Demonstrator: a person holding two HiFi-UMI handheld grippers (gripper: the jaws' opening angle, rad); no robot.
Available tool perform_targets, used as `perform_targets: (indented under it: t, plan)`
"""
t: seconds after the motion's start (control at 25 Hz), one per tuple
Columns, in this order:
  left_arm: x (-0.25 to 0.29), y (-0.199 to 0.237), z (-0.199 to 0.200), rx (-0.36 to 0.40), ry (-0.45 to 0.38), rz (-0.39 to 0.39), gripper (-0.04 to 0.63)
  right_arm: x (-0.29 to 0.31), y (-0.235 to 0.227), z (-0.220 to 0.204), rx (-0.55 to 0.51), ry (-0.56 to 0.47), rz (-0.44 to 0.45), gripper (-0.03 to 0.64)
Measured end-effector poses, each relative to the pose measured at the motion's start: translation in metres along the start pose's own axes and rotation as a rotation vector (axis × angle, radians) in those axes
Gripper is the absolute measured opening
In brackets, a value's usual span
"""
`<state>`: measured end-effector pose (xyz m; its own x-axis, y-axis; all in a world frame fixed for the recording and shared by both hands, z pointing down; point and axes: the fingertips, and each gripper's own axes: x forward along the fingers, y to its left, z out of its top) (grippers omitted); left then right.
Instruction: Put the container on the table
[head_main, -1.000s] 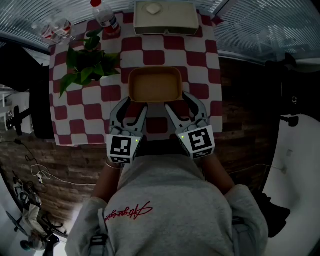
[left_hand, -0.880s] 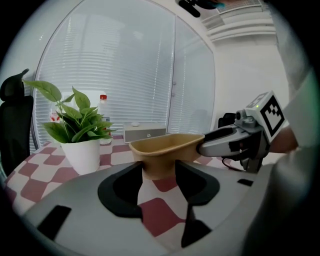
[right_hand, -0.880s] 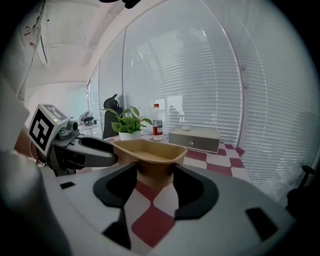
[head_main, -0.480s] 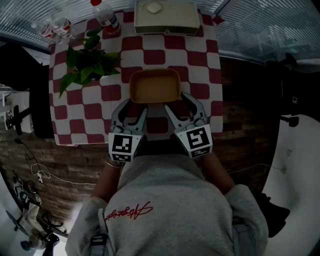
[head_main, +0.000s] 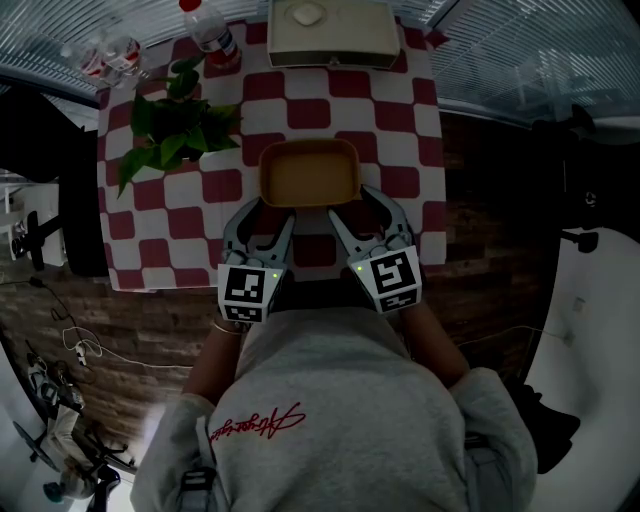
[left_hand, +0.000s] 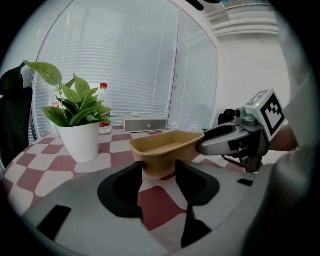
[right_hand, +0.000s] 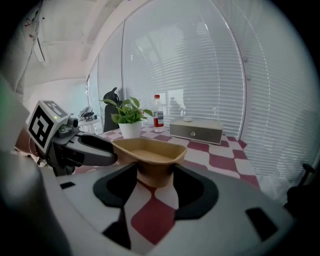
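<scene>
A tan, shallow oval container (head_main: 310, 172) sits in the middle of the red-and-white checked table (head_main: 400, 120). I cannot tell whether its base touches the cloth. My left gripper (head_main: 270, 208) straddles its near left corner, and the pads look closed on the wall there. My right gripper (head_main: 355, 202) holds the near right corner the same way. In the left gripper view the container (left_hand: 167, 145) fills the gap between the jaws of the left gripper (left_hand: 160, 170). In the right gripper view the container (right_hand: 150, 150) sits likewise in the right gripper (right_hand: 156, 175).
A potted green plant (head_main: 175, 125) stands left of the container. At the far edge are a beige box (head_main: 330, 30), a red-capped bottle (head_main: 212, 30) and glassware (head_main: 105, 55). A dark chair (head_main: 60, 180) stands beside the table's left side.
</scene>
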<state>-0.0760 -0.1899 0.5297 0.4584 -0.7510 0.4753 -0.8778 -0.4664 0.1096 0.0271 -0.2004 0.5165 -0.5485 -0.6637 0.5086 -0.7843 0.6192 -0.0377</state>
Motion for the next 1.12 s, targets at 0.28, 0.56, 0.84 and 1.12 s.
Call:
perform_targets:
  t: [0.28, 0.56, 0.84, 1.12]
  plan:
    - [0.001, 0.0, -0.003, -0.007, 0.014, -0.007, 0.213, 0.003, -0.001, -0.007, 0.017, 0.021, 0.005, 0.232]
    - [0.002, -0.001, -0.007, 0.002, 0.026, -0.009, 0.213, 0.005, -0.001, -0.013, 0.023, 0.031, 0.009, 0.232]
    - [0.003, -0.003, -0.01, 0.005, 0.038, -0.013, 0.213, 0.006, -0.002, -0.019, 0.029, 0.045, 0.012, 0.232]
    - [0.005, -0.004, -0.014, 0.005, 0.05, -0.014, 0.213, 0.007, -0.002, -0.025, 0.036, 0.061, 0.012, 0.232]
